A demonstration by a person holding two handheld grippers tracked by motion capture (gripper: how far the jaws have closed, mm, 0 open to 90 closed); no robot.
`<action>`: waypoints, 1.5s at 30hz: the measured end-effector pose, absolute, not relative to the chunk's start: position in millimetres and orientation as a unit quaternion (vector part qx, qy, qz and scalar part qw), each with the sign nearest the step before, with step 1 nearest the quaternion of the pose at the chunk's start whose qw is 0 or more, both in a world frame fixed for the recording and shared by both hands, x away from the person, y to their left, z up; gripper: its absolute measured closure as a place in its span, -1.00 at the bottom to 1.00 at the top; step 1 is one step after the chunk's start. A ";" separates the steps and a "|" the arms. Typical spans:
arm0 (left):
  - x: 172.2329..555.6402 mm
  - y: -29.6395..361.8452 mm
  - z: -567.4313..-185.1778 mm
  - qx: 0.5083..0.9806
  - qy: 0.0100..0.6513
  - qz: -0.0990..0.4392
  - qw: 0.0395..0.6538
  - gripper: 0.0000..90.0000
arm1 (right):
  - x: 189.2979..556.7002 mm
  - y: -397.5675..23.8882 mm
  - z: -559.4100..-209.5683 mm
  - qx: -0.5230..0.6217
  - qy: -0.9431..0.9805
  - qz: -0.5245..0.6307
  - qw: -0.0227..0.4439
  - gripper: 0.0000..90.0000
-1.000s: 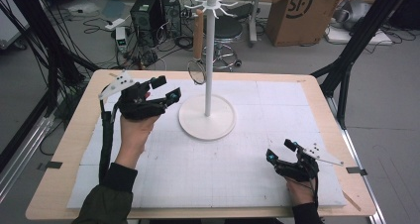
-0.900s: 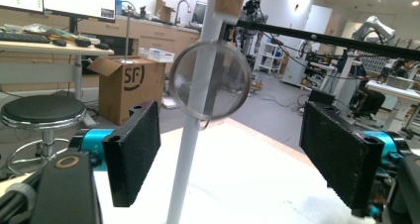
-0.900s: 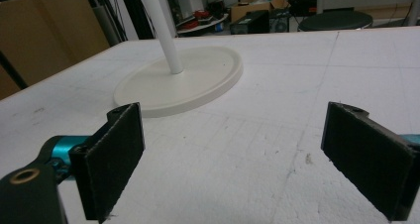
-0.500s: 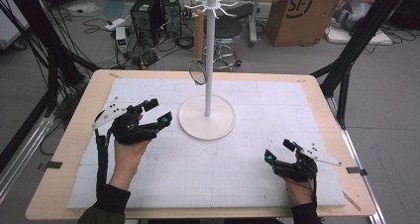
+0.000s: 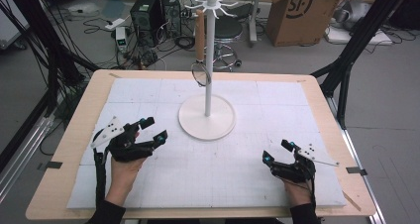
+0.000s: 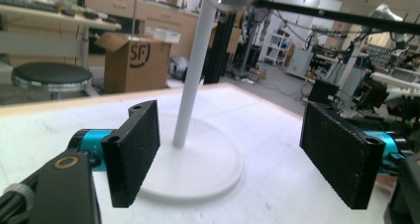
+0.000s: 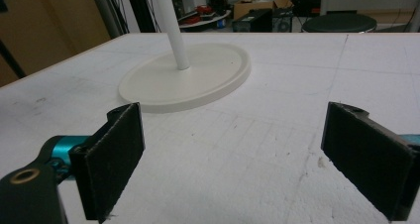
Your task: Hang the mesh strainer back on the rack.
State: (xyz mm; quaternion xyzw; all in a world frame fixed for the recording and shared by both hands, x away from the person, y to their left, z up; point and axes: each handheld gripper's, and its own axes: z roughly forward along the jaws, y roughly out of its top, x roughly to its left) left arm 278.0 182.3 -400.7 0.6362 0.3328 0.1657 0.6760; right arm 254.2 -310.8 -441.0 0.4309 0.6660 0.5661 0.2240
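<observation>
Round white stand base (image 5: 206,117), slim pole (image 5: 208,65)

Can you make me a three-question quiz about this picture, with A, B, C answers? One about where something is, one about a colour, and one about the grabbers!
1. Where is the stand?
A. mid-table
B. on the floor
C. in a box

2. What colour is its pole?
A. red
B. white
C. green

3. What do the left gripper and right gripper hold?
A. a cup
B. a spoon
C. nothing

Answers: 1 A, its round base rests between the grippers; 2 B, the pole is white like the base; 3 C, both pairs of fingers gape with only mat between.
</observation>
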 end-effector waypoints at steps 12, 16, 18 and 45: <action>261.6 179.9 -425.4 0.663 0.336 0.159 0.650 -0.46 | 258.0 -306.9 -440.6 0.430 0.668 0.565 0.224 -0.80; 258.9 180.9 -428.7 0.667 0.337 0.161 0.645 -0.48 | 258.2 -304.5 -440.3 0.425 0.671 0.565 0.224 -0.80; 257.9 181.6 -433.1 0.671 0.338 0.165 0.638 -0.50 | 259.2 -303.9 -439.9 0.424 0.670 0.566 0.226 -0.80; 260.8 174.4 -443.5 0.690 0.348 0.171 0.611 -0.49 | 258.6 -297.9 -440.5 0.411 0.682 0.564 0.220 -0.80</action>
